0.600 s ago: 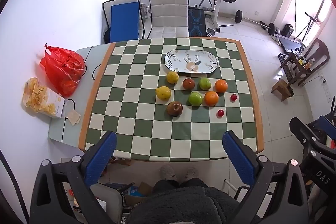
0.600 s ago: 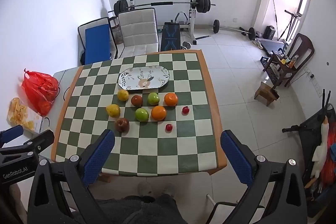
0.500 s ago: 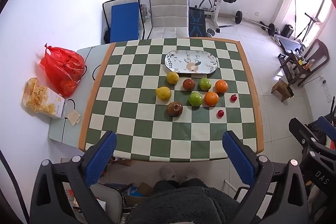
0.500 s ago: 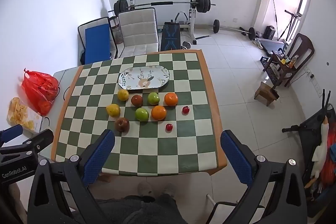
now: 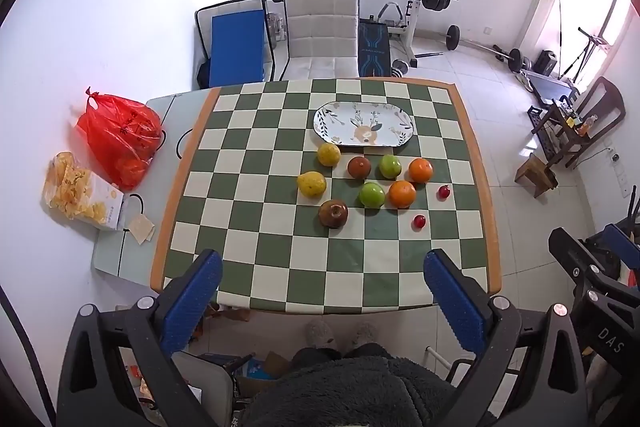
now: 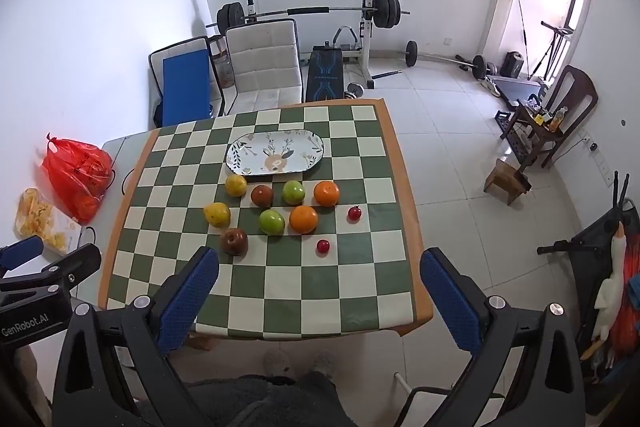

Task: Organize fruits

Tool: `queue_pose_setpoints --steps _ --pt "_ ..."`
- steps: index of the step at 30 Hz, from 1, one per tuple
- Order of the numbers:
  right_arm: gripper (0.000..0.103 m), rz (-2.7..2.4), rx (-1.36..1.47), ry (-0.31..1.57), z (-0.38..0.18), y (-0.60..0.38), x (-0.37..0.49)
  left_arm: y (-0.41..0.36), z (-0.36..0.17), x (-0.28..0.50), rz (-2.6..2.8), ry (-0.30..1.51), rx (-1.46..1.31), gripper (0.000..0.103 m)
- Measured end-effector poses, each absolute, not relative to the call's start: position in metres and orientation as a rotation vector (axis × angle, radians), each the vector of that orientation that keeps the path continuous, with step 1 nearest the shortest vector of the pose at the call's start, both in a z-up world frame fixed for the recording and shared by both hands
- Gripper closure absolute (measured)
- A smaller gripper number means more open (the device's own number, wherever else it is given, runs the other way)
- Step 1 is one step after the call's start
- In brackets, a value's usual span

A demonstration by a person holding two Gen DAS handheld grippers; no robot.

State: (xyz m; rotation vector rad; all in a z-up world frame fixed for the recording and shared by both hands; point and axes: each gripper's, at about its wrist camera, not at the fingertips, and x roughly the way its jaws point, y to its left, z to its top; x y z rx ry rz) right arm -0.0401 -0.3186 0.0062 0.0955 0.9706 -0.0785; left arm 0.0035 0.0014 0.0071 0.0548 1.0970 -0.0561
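Several fruits lie on a green-and-cream checkered table [image 5: 256, 259] [image 6: 288, 291]: two yellow pears [image 5: 311, 183] [image 6: 217, 214], two green apples [image 5: 372, 194] [image 6: 272, 221], two oranges [image 5: 402, 193] [image 6: 303, 219], a brown apple [image 5: 333, 213] [image 6: 234, 241], a dark round fruit [image 5: 359, 167] [image 6: 262, 195] and two small red fruits [image 5: 419, 221] [image 6: 323, 246]. An empty patterned oval plate [image 5: 332, 125] [image 6: 240, 163] sits just behind them. My left gripper [image 5: 322, 287] and right gripper [image 6: 318, 285] hang high above the table's near edge, both open and empty.
A red plastic bag [image 5: 118, 137] and a box of chips [image 5: 82, 193] rest on a side table at the left. A white chair [image 5: 322, 31], a blue-padded chair and a weight bench stand behind the table. The person's feet [image 5: 340, 333] show below the table edge.
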Motion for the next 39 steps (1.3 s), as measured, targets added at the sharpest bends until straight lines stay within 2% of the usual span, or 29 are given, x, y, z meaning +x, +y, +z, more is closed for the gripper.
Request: queue_pose_setpoints --steps 39 --pt "0.0 -0.086 0.086 0.95 0.022 -0.322 -0.042 -0.003 0.013 0.006 -0.055 1.083 0.043 0.0"
